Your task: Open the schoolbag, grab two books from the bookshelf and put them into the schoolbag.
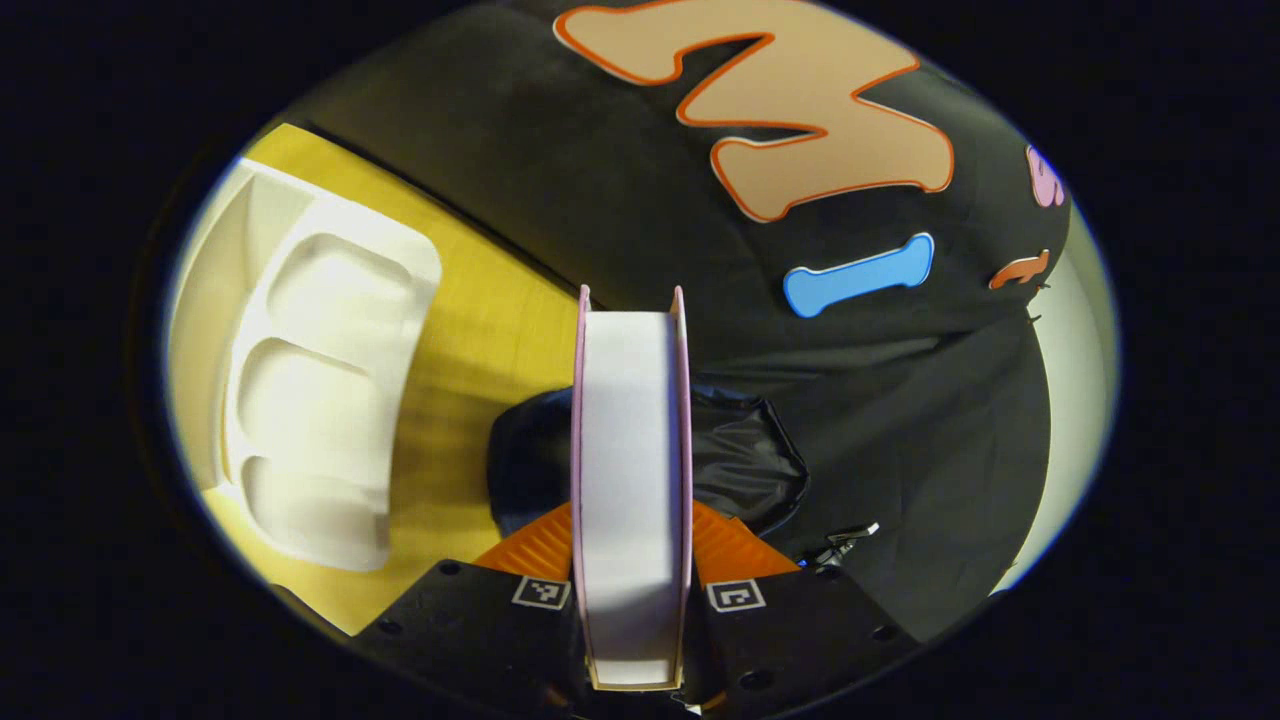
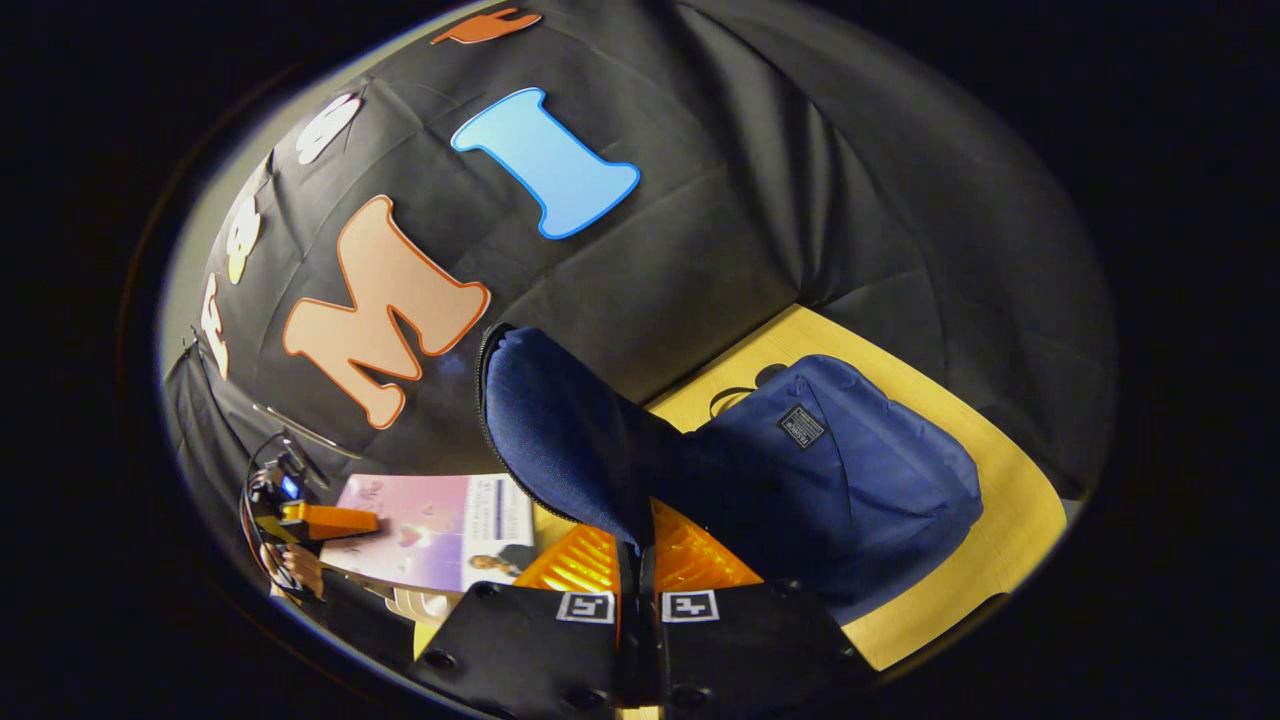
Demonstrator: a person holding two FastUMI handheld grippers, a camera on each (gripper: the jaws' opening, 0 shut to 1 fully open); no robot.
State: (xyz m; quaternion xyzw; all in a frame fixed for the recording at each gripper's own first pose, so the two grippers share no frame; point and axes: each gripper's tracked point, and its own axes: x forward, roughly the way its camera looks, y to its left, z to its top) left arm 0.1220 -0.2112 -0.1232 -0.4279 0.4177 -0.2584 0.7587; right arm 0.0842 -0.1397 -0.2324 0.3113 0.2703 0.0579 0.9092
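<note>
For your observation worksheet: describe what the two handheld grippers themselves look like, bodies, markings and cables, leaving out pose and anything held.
In both gripper views, the left gripper and the right gripper have a black body with small round screw holes. Each carries two square black-and-white markers, one at each finger base, and ribbed finger faces. The right gripper view also shows the left gripper farther off, with thin dark cables looping from it.

The left gripper squeezes a thick book between its two fingers. The book stands on its edge, and its white pages face us between thin pink covers. Just behind it lies the dark open schoolbag. On the left, a white tray with three dips sits on the yellow table.
</note>
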